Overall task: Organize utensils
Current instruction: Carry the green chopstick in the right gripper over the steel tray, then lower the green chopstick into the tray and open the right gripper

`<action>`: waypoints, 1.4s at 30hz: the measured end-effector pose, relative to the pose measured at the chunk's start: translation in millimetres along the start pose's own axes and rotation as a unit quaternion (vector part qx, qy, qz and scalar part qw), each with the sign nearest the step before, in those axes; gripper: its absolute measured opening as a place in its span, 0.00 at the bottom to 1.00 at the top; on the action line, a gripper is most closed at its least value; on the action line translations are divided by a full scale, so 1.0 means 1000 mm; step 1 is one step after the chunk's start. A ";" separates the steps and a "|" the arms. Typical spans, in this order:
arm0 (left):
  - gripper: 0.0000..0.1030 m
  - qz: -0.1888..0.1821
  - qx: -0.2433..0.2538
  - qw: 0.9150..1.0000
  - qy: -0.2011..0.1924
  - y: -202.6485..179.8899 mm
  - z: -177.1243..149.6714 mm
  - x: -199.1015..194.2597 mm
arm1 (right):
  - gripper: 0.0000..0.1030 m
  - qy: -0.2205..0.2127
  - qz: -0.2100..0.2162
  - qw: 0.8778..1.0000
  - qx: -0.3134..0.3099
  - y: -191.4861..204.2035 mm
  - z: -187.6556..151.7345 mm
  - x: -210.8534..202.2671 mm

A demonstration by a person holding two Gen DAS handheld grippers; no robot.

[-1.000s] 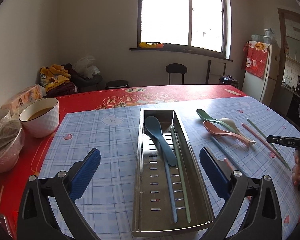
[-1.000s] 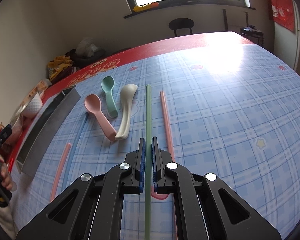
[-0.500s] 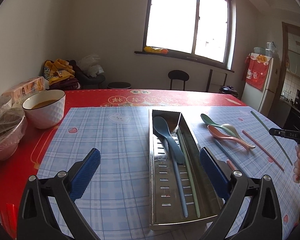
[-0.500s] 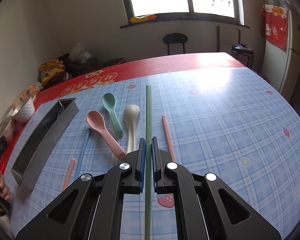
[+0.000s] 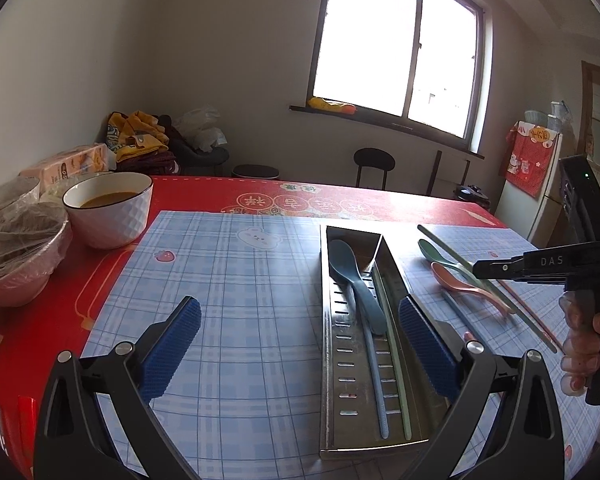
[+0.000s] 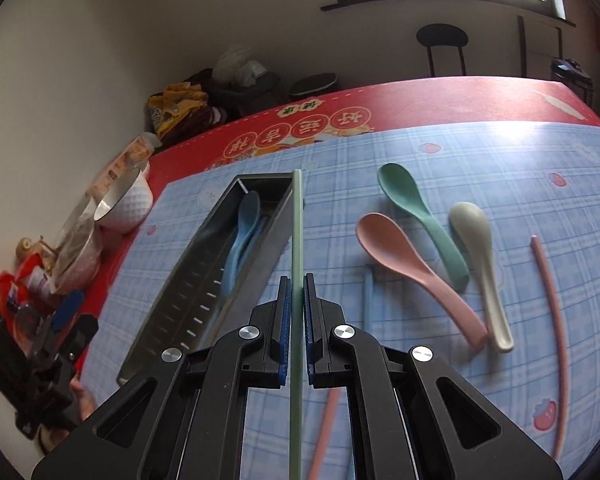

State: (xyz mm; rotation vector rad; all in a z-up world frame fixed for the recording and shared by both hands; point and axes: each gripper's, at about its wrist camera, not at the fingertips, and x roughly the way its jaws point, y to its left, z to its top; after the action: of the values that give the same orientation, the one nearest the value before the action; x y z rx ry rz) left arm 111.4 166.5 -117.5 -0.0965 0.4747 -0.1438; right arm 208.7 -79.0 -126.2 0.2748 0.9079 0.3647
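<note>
A long steel tray (image 5: 327,360) lies on the blue checked mat and holds a blue spoon (image 5: 352,276), a blue chopstick (image 5: 376,380) and a green chopstick (image 5: 392,344). My right gripper (image 6: 296,328) is shut on a second green chopstick (image 6: 297,232), lifted off the mat, whose far tip hangs over the tray's (image 6: 260,256) right wall. To the right on the mat lie a green spoon (image 6: 416,208), a pink spoon (image 6: 404,256), a beige spoon (image 6: 480,248), two pink chopsticks (image 6: 552,320) and a blue chopstick (image 6: 367,292). My left gripper (image 5: 299,308) stands open in front of the tray, holding nothing.
A white bowl (image 5: 108,208) of brown liquid, a plastic-wrapped bowl (image 5: 16,256) and a tissue pack (image 5: 72,164) crowd the red tablecloth's left side. A hand (image 5: 580,340) holds the right gripper's handle at the right edge. A stool stands beyond the table.
My right gripper has swung left towards the tray with the green chopstick raised off the mat. The left gripper has drifted left, so the tray sits further right in its view.
</note>
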 end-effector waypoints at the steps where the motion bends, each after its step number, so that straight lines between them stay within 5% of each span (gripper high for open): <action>1: 0.94 0.002 -0.001 1.000 0.001 0.001 0.000 0.001 | 0.06 0.008 0.005 1.000 0.008 0.005 0.002 0.006; 18: 0.94 0.012 -0.022 1.000 0.008 0.010 0.001 0.004 | 0.06 0.059 0.026 0.986 0.153 0.023 0.013 0.063; 42: 0.94 0.012 -0.026 1.000 0.009 0.011 0.002 0.005 | 0.06 0.069 0.018 0.979 0.191 0.030 0.008 0.077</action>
State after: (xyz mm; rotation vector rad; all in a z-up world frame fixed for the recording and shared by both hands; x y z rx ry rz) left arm 117.6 176.8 -119.2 -0.1406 0.4984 -0.1093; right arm 252.1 -20.1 -164.9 0.6263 1.1106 0.2428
